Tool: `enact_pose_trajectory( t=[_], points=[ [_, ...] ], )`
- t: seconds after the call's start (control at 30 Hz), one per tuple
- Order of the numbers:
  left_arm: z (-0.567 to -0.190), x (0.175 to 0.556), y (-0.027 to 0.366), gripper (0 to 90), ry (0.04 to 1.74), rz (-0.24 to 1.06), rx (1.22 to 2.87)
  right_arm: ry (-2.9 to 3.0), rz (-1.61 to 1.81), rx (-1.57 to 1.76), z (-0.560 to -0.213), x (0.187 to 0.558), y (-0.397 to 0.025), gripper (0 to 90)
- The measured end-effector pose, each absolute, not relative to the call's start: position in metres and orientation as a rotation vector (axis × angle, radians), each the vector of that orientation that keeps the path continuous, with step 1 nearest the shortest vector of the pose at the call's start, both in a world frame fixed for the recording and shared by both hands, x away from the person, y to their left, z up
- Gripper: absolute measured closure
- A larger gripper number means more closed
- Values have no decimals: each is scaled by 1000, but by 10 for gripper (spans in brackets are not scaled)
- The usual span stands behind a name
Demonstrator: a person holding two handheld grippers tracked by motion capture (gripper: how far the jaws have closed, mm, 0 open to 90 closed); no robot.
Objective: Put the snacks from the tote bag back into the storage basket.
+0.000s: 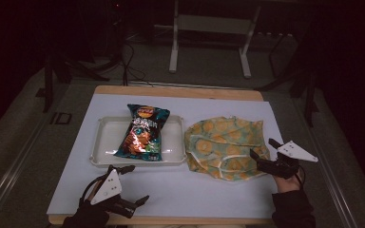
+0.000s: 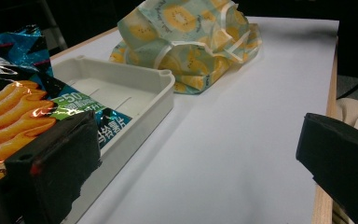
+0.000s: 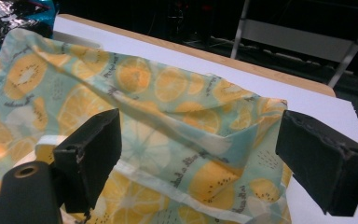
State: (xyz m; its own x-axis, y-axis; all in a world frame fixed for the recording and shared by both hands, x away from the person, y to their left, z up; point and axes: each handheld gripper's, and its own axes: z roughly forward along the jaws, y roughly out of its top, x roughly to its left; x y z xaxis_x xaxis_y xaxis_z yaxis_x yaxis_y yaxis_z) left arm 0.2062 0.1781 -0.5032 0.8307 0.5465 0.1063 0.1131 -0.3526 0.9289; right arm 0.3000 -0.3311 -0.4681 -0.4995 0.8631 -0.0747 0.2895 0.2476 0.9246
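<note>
A dark blue chip bag (image 1: 142, 133) lies lengthwise in a shallow white tray (image 1: 104, 142) on the left half of the white board. To its right lies a crumpled cloth bag (image 1: 223, 145), pale green with orange-slice print. My left gripper (image 1: 138, 184) is open near the front edge, just in front of the tray and holding nothing. In the left gripper view the chip bag (image 2: 18, 107), the tray (image 2: 135, 88) and the cloth bag (image 2: 191, 42) lie ahead of the open gripper (image 2: 196, 158). My right gripper (image 1: 262, 148) is open at the cloth bag's right edge. Its jaws straddle the fabric (image 3: 168, 107), gripper (image 3: 205, 149) unclosed.
The white board (image 1: 195, 190) covers a wooden table whose edge shows at the back (image 1: 180, 90). A white metal frame (image 1: 173, 47) and cables stand on the dark floor behind. Bare board lies between my two grippers along the front.
</note>
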Motion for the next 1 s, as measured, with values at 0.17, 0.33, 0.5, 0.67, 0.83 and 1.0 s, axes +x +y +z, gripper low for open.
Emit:
enact_pose_trajectory(
  t=[0.17, 0.33, 0.5, 0.67, 0.83, 1.0],
  points=[
    [-503, 206, 178, 1, 491, 488, 1903, 1915, 1245, 1035, -469, 295, -331, 141],
    [-503, 205, 178, 1, 487, 486, 1904, 1918, 1219, 1034, -474, 291, -330, 141],
    [-503, 205, 179, 1, 484, 485, 1903, 1923, 1208, 1028, -481, 289, -330, 142],
    [-503, 205, 179, 1, 485, 486, 1903, 1895, 1233, 1016, -480, 288, -332, 142],
    [-503, 205, 179, 1, 485, 487, 1904, 1891, 1236, 1011, -481, 288, -331, 141],
    [-503, 205, 179, 1, 486, 486, 1902, 1889, 1243, 1009, -482, 289, -331, 142]
  ],
)
